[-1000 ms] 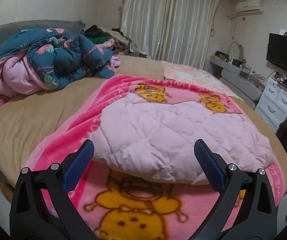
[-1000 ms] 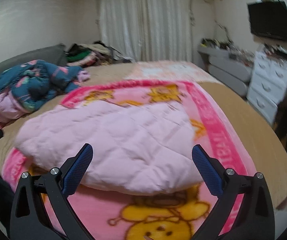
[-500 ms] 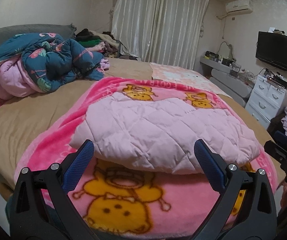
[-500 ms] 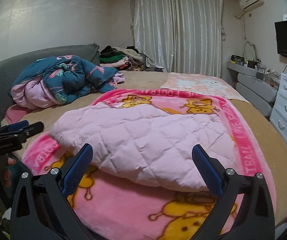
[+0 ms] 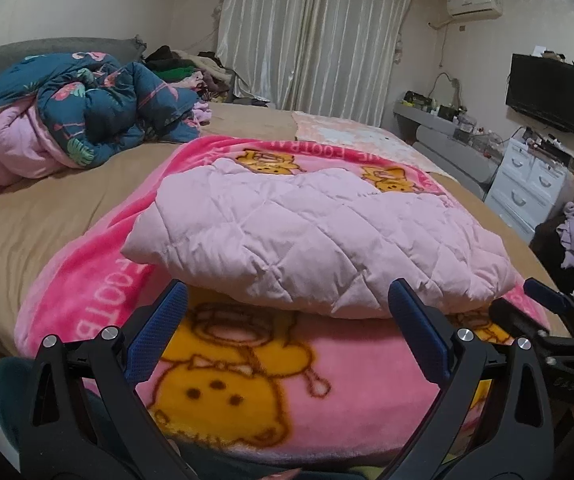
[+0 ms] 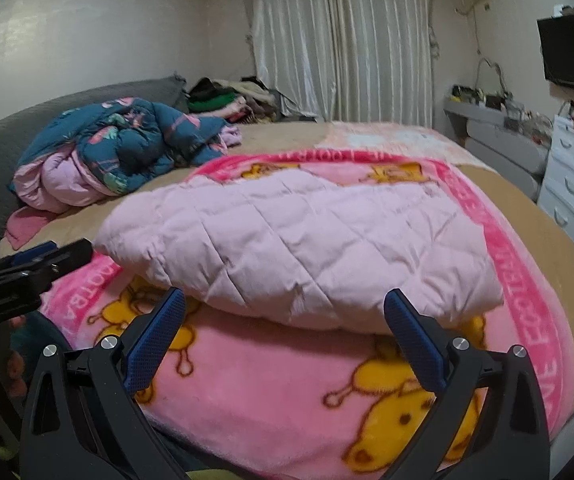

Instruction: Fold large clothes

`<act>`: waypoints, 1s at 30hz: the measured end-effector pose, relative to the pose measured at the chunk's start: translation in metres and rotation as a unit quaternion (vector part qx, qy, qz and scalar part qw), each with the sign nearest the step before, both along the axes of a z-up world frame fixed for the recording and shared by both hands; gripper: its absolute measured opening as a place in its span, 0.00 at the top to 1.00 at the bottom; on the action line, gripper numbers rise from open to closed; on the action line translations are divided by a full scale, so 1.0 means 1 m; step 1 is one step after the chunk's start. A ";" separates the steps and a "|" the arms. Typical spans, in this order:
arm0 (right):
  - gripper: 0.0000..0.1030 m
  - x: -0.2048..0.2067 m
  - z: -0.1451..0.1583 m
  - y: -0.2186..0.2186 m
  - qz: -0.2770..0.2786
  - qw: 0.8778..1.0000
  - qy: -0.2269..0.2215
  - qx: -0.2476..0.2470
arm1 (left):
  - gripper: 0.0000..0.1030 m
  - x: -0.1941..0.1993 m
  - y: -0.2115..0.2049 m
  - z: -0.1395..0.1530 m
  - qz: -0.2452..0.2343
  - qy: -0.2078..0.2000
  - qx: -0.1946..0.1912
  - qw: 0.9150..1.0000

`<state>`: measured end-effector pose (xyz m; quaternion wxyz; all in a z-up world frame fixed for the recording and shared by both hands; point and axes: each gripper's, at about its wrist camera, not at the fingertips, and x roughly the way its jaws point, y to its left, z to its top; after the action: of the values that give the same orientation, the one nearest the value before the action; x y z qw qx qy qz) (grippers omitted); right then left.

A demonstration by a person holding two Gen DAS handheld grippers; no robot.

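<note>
Now both sets of jaws wide, empty. Pink quilted jacket (image 5: 311, 240) at 12 o'clock on blanket (image 5: 247, 392); pinch near hem corners together, lift evenly.

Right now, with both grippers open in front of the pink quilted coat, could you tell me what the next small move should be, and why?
Probably ease the left gripper and right gripper forward to the near edge of the coat. Both are open and hold nothing, and the coat lies in a thick bundle on the pink blanket, just beyond the fingertips.
</note>
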<state>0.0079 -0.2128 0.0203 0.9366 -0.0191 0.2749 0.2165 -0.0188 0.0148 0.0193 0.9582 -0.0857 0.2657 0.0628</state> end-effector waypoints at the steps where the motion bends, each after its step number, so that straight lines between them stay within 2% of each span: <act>1: 0.04 0.001 -0.003 0.001 0.000 1.000 0.007 0.000 | 0.09 0.000 -0.001 0.000 0.002 0.000 0.005 1.000; 30: 0.04 -0.001 -0.010 0.010 0.013 1.000 0.013 -0.002 | 0.09 -0.002 0.003 -0.006 0.015 0.019 0.010 1.000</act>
<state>0.0067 -0.2025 0.0102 0.9301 -0.0220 0.2871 0.2278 -0.0211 0.0176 0.0135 0.9528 -0.0788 0.2819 0.0810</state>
